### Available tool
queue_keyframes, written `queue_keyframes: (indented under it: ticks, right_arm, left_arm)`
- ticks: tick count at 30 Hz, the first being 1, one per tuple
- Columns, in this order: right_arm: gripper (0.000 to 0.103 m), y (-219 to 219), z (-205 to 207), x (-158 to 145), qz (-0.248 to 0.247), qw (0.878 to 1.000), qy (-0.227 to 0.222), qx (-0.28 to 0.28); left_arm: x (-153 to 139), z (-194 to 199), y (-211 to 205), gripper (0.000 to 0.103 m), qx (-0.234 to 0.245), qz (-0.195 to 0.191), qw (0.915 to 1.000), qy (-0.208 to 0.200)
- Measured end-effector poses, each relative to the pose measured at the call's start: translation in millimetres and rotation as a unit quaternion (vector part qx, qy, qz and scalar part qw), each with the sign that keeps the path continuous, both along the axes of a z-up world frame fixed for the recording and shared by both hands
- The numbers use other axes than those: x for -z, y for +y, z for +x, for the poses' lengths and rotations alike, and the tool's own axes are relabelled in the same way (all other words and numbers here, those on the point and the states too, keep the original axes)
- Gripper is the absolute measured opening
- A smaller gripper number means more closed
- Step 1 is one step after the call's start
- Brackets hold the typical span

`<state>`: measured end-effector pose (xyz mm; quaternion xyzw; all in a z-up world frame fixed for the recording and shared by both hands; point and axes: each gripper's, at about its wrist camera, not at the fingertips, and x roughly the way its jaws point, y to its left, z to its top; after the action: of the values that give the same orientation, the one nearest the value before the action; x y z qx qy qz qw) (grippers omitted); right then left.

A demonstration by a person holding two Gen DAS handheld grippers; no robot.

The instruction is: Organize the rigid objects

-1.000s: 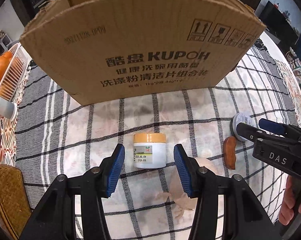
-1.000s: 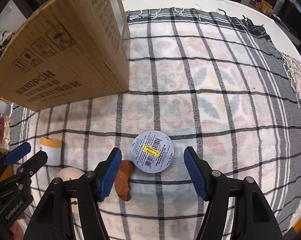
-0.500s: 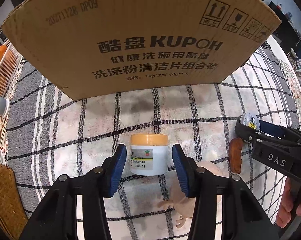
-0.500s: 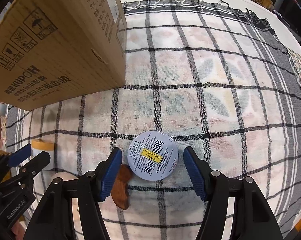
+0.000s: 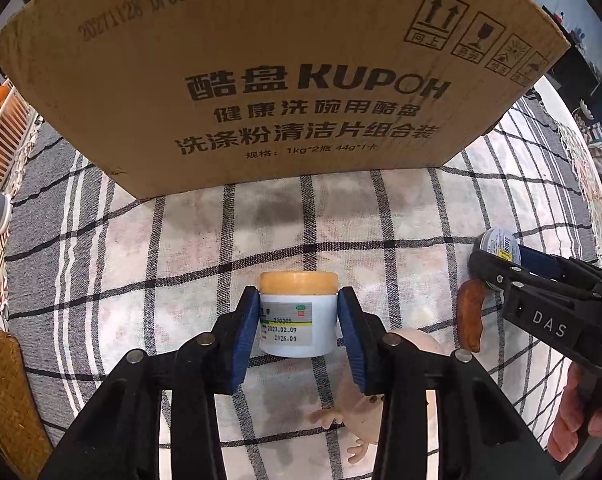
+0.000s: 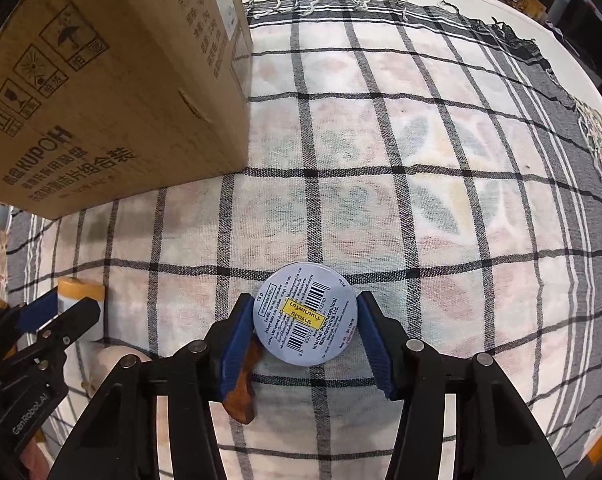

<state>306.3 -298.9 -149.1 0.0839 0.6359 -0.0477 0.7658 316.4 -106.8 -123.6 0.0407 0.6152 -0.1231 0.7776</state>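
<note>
Where tools close: white jar orange-lidded, tin barcoded.

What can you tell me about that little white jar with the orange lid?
The jar is small and round, seemingly white plastic, with a closed orange lid and a label printed with dates. It stands upright on the checked cloth before the cardboard box. The left tool has just been closing on it, blue pads against both sides.
</note>
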Motion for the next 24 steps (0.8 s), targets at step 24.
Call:
queue_keyframes:
  ticks: [24]
  right_arm:
    - [0.053, 28.2, -20.7, -67.3, 0.0, 0.999, -0.048, -0.023]
  left_arm:
    - [-38.4, -13.0, 15.2, 0.004, 0.01, -0.031, 0.9989, -0.034]
